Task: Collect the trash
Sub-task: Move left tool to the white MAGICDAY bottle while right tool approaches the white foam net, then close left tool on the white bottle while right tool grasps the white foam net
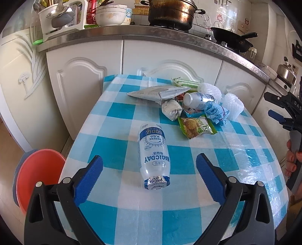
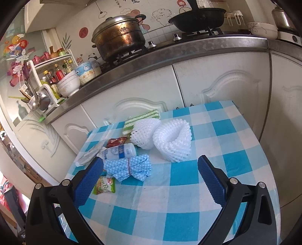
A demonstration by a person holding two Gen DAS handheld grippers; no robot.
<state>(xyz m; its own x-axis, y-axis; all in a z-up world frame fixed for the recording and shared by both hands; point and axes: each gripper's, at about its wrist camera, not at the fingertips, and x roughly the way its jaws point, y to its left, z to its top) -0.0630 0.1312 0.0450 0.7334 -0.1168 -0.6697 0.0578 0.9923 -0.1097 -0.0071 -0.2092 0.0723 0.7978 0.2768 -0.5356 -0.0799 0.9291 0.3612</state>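
An empty clear Magicday bottle [image 1: 153, 147] lies on the blue checked tablecloth [image 1: 117, 113], foil cap toward me. My left gripper [image 1: 149, 156] is open, its blue pads on either side of the bottle and not touching it. Further back lie a silver bag [image 1: 156, 93], a crumpled tissue [image 1: 170, 109], a small white bottle [image 1: 198, 99], a blue bundle [image 1: 216, 112] and a green snack wrapper [image 1: 196, 126]. My right gripper [image 2: 150, 158] is open above the cloth, close to the blue bundle [image 2: 130, 166] and the white foam nets [image 2: 171, 143].
An orange basin [image 1: 37, 173] sits low beside the table's left edge. White cabinet doors [image 1: 85, 84] stand right behind the table, under a steel counter with a pot [image 1: 171, 13], a wok [image 1: 232, 39] and bowls [image 1: 110, 16]. A hand holds the right gripper [image 1: 269, 104] at the right edge.
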